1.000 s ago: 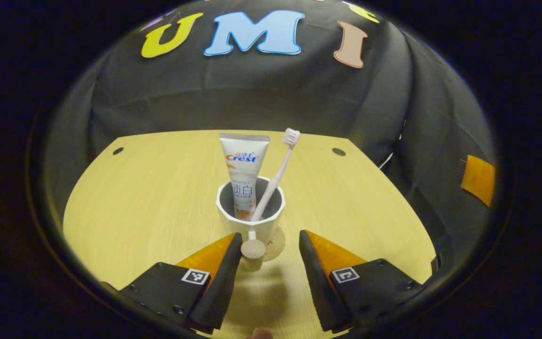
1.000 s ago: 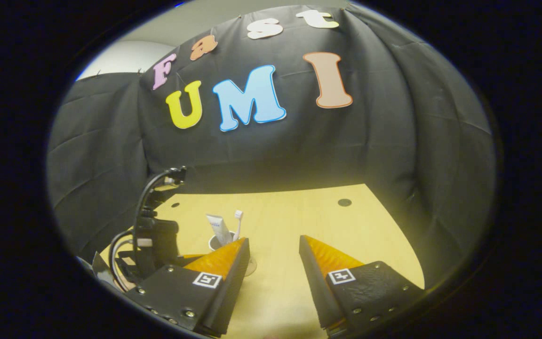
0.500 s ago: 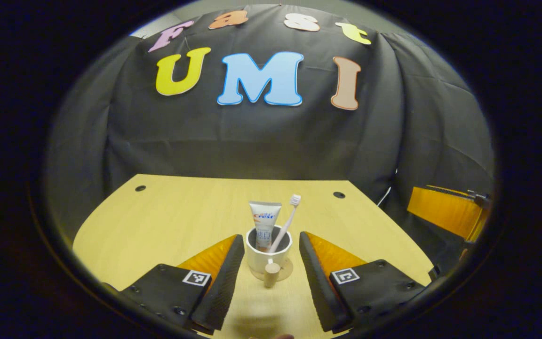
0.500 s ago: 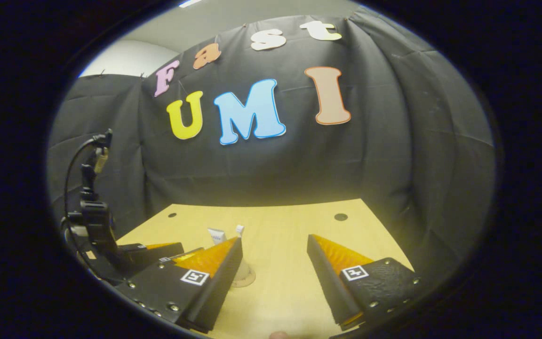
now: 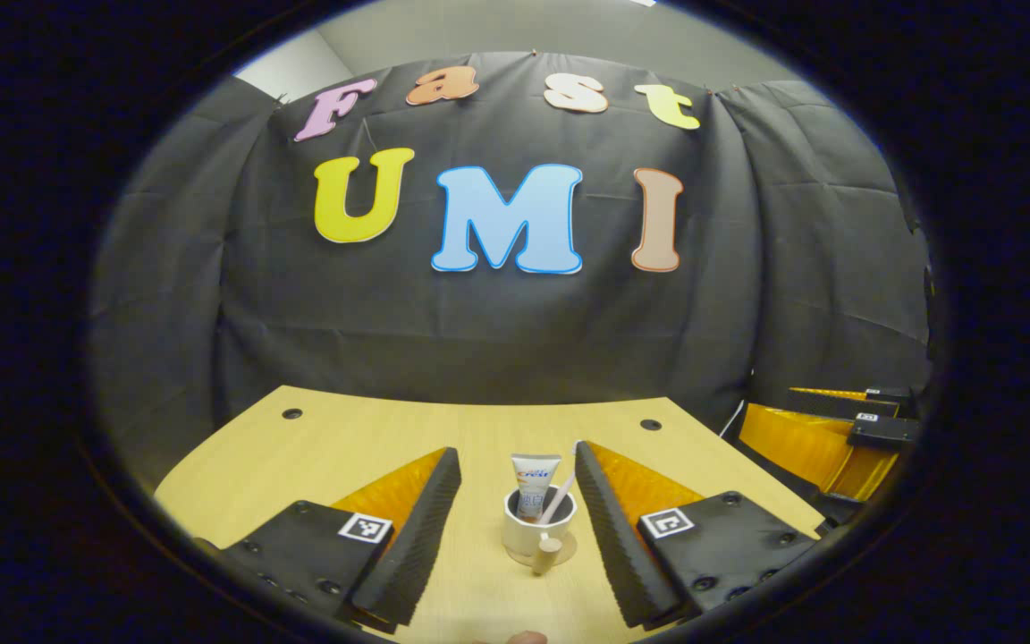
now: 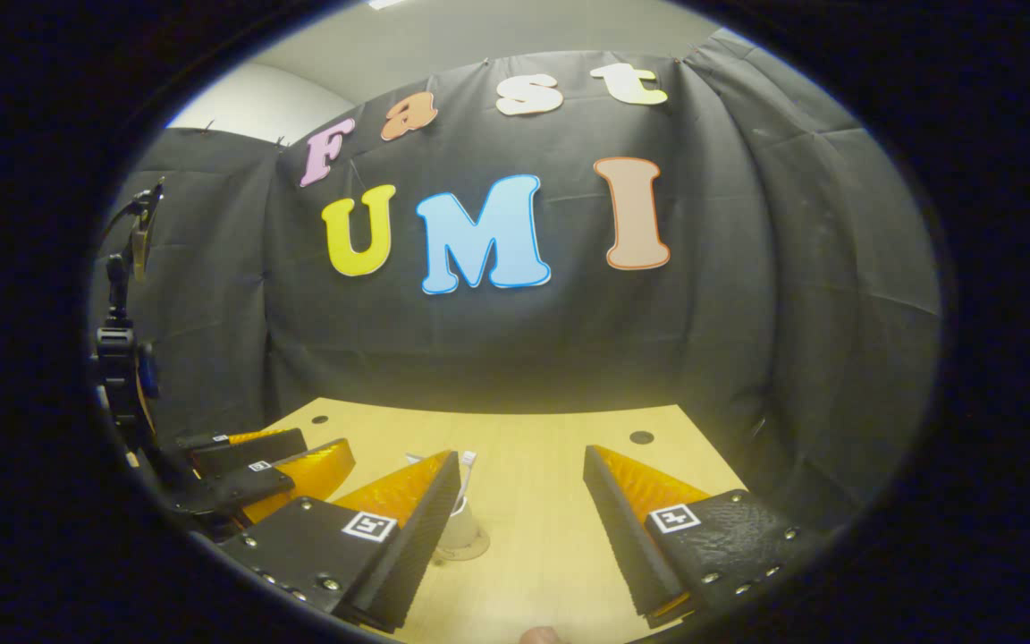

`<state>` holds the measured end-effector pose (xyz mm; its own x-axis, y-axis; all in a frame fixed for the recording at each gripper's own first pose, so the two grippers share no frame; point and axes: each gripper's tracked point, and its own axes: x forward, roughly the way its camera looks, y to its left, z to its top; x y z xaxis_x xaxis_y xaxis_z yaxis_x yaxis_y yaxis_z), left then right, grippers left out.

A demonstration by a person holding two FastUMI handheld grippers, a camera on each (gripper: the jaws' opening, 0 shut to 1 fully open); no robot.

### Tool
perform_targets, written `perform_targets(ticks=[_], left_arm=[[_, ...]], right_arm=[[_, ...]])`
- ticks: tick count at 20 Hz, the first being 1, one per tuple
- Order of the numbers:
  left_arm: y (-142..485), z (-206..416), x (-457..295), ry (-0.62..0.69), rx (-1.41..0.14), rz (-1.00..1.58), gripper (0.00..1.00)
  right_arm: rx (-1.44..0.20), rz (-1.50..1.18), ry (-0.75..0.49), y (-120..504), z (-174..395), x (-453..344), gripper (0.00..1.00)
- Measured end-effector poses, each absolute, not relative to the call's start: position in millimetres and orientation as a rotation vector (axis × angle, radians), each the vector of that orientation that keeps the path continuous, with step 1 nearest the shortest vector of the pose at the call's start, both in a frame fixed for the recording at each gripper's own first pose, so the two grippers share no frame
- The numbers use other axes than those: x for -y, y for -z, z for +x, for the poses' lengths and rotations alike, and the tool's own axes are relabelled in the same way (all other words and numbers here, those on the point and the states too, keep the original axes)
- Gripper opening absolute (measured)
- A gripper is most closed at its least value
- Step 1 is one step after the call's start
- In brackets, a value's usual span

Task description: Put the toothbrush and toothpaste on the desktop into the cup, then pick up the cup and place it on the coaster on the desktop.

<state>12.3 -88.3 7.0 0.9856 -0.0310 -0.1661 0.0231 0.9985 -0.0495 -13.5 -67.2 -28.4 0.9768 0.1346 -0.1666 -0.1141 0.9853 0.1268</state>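
The cup (image 5: 537,532) stood upright on the coaster (image 5: 560,553) on the desk (image 5: 345,447), holding the toothpaste (image 5: 535,481) and the toothbrush (image 5: 560,496), both leaning against its rim. The left hand-held gripper (image 5: 515,514) hung above the desk with its fingers spread apart, touching nothing; the cup appeared between them, farther off. The right hand-held gripper (image 6: 519,514) was likewise spread apart and empty, the cup (image 6: 463,528) just beyond its left finger.

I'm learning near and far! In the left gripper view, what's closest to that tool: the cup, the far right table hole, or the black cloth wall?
1. Cup, between its fingers.
2. Table hole, far right edge.
3. Cloth wall, behind the table.
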Motion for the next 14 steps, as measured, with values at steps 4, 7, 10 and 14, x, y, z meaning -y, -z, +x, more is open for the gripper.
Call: perform_targets(ticks=[4, 7, 10, 14], left_arm=[[-14.7, 14.1, 75.6, 0.047, -0.150, -0.058, 0.91], [-26.2, 15.8, 65.3, 0.055, -0.125, -0.062, 0.91], [-37.2, 17.8, 58.3, 0.055, -0.100, -0.043, 0.90], [-44.1, 18.2, 65.9, 0.073, -0.082, -0.034, 0.90]], right_arm=[[-0.135, 0.072, -0.065, 7.9, -17.4, 71.5, 0.87], [-0.103, 0.060, -0.026, -9.8, -19.7, 80.6, 0.87], [-0.086, 0.064, 0.003, -20.9, -20.8, 87.8, 0.88], [-0.081, 0.071, 0.019, -19.8, -24.3, 96.7, 0.87]])
